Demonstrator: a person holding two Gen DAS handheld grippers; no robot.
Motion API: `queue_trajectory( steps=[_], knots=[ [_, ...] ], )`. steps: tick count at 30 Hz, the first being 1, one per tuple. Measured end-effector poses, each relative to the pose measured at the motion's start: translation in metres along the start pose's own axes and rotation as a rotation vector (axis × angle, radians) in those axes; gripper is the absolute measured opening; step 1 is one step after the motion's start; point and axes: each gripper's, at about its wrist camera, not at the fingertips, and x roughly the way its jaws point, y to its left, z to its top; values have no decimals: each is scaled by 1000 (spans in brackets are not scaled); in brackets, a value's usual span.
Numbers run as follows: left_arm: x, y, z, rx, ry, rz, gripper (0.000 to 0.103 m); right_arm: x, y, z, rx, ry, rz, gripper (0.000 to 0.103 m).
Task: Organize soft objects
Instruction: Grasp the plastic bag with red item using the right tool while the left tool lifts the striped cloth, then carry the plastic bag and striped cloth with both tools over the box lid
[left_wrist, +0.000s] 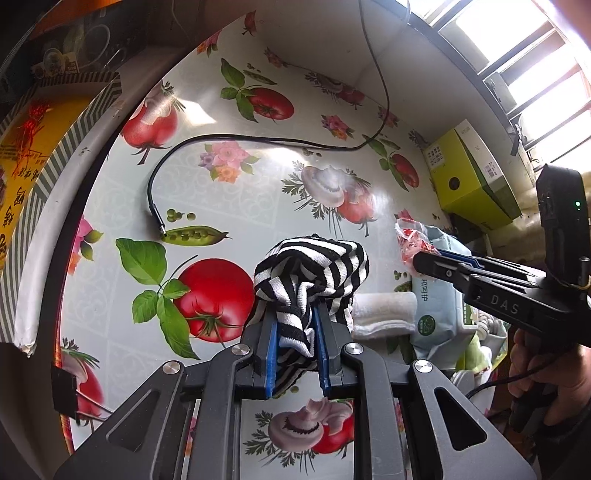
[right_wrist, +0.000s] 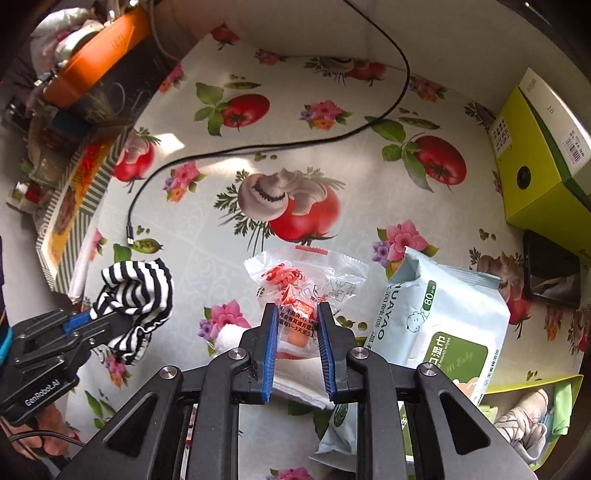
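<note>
My left gripper (left_wrist: 295, 314) is shut on a black-and-white striped cloth (left_wrist: 314, 273) and holds it bunched above the table; it also shows in the right wrist view (right_wrist: 138, 295). My right gripper (right_wrist: 294, 314) is shut on a clear plastic packet with red print (right_wrist: 299, 288), held above the table; the packet also shows in the left wrist view (left_wrist: 410, 243). A rolled white towel (left_wrist: 384, 314) lies on the table beside a pale blue wet-wipes pack (right_wrist: 443, 317).
A black cable (right_wrist: 258, 147) runs across the flowered tablecloth (left_wrist: 258, 177). A yellow-green box (right_wrist: 535, 155) stands at the right. A yellow-green bin with soft items (right_wrist: 532, 413) is at the lower right. Boxes and clutter (right_wrist: 92, 74) line the left side.
</note>
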Motion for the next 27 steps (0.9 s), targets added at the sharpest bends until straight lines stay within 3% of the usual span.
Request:
queue_trajectory(
  steps=[14, 27],
  knots=[
    [-30, -48, -18, 66, -13, 2, 18, -73, 5, -56, 5, -103, 50, 20],
    [-38, -108, -38, 147, 4, -4, 18, -115, -24, -104, 35, -165, 54, 20]
  ],
)
